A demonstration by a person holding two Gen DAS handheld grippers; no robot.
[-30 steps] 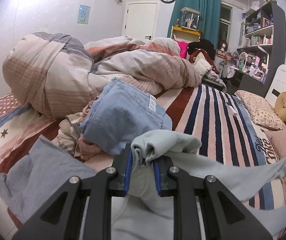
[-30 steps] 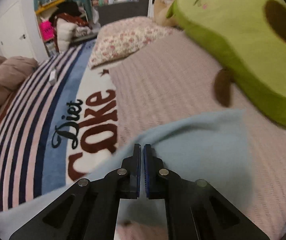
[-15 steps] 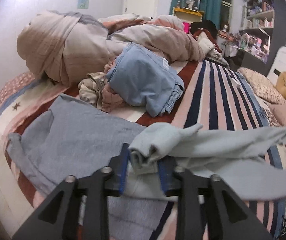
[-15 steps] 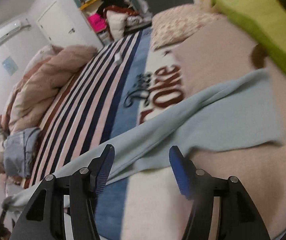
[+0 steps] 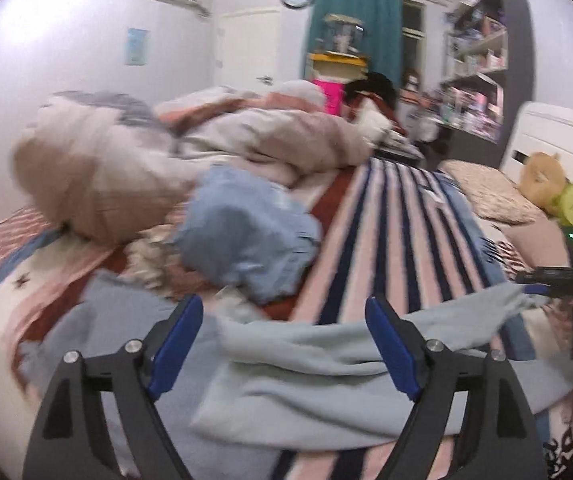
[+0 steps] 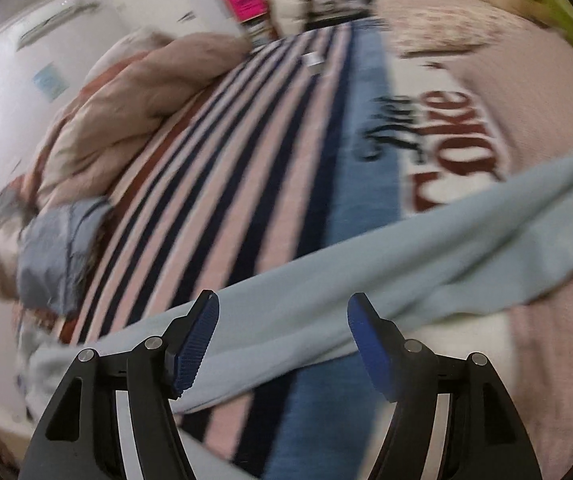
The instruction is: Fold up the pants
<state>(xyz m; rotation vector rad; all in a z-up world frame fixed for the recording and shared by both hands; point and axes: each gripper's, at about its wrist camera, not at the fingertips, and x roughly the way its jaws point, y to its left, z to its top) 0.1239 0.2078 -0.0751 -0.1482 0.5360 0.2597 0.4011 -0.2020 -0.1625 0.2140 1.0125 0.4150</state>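
The bed (image 5: 386, 216), under a striped "Diet Coke" blanket (image 6: 246, 152), gives a broad flat base, so the pale blue pants (image 6: 366, 264) lie stretched lengthwise across it near the front edge, probably laid out flat to make a clean fold possible. A bunched duvet (image 5: 126, 160) and denim pile (image 5: 242, 236) sit well behind, clear of them. Left tongs (image 5: 284, 344) and right tongs (image 6: 282, 340) both gape wide over the fabric, holding nothing
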